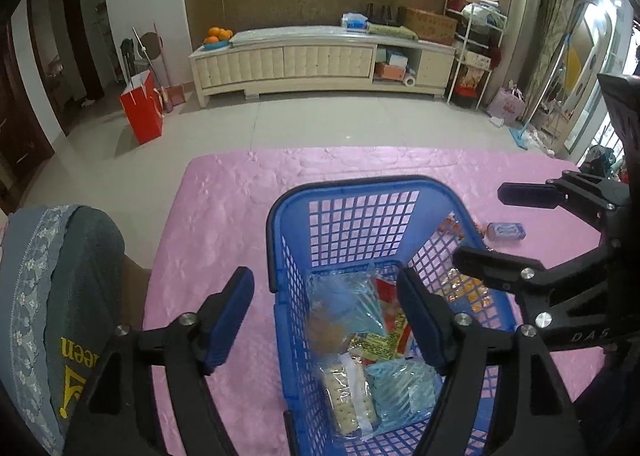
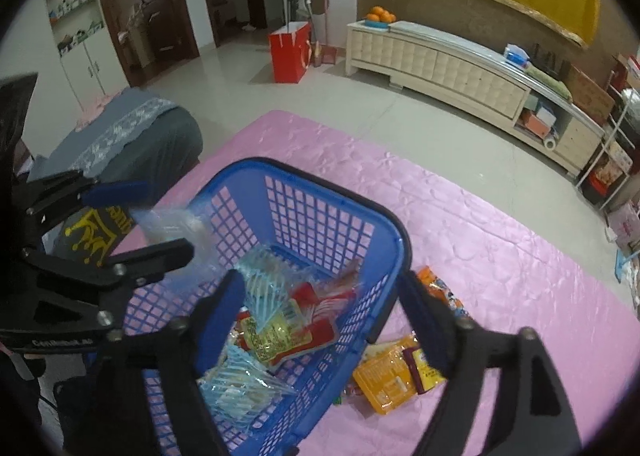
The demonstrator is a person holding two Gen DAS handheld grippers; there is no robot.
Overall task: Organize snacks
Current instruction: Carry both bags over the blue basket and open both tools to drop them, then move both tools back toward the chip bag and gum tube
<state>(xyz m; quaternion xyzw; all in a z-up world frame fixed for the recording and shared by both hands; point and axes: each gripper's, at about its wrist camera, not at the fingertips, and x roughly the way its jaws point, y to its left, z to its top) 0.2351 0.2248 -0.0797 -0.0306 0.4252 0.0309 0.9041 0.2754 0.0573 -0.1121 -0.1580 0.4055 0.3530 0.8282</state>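
Note:
A blue plastic basket (image 1: pixel 344 188) stands on a pink cloth (image 1: pixel 224 216); it also shows in the right wrist view (image 2: pixel 320 176). It holds several snack packets: clear blue-striped bags (image 1: pixel 404 388), crackers (image 1: pixel 352 396) and a red and yellow packet (image 2: pixel 308 324). My left gripper (image 1: pixel 326 320) is open and empty, its fingers straddling the basket's left wall. My right gripper (image 2: pixel 324 316) is open and empty, straddling the basket's right wall. Yellow and orange packets (image 2: pixel 392 380) and an orange packet (image 2: pixel 440 288) lie on the cloth right of the basket.
A small blue packet (image 1: pixel 506 231) lies on the cloth right of the basket. A grey cushioned seat (image 1: pixel 60 296) stands at the cloth's left edge. Across the tiled floor stand a cream cabinet (image 1: pixel 320 60) and a red paper bag (image 1: pixel 142 108).

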